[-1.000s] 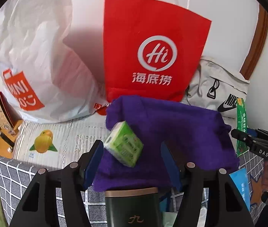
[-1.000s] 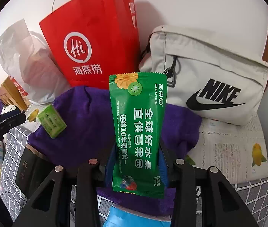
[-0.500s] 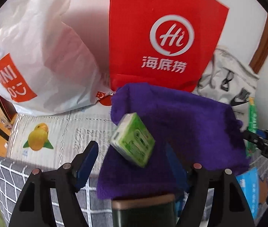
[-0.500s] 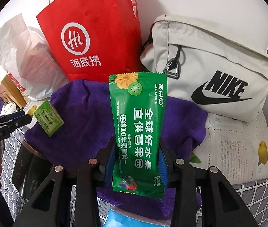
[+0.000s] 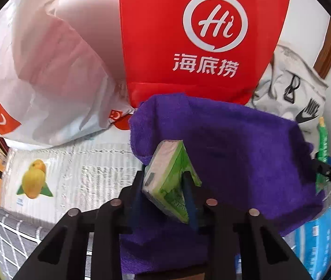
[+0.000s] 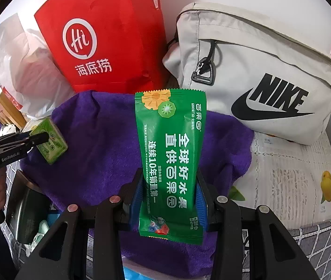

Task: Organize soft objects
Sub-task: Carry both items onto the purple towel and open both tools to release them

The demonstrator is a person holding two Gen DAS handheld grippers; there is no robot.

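Left tongs: your left tongs (image 5: 165, 193) are clamped on the small green tissue pack (image 5: 169, 182), one pad on each broad face. The pack sits tilted in the grip, its long axis leaning up and away from you.

Right tongs: your right tongs (image 6: 167, 200) are clamped on the lower part of the long green wipe packet (image 6: 169, 163). The packet stands nearly upright, its long axis running straight out along the fingers, and most of its length sticks out past the tips.

Where the held things are: both are in the air over the purple towel (image 6: 100, 144). Seen from the right wrist, the tissue pack (image 6: 50, 143) hangs over the towel's left edge and the wipe packet over its middle.

Key relation: the two packs are well apart, side by side across the towel, so each hand already has its own piece and neither crosses the other.

Behind the towel: the red paper bag (image 6: 102, 35) stands just past the towel's far edge, nearer your left hand. The grey Nike bag (image 6: 258, 74) lies at the far right, nearer your right hand. The white plastic bag (image 5: 41, 70) is at the far left.

My guess for the next move: each pack goes forward or down from here; I cannot tell which bag is the target.
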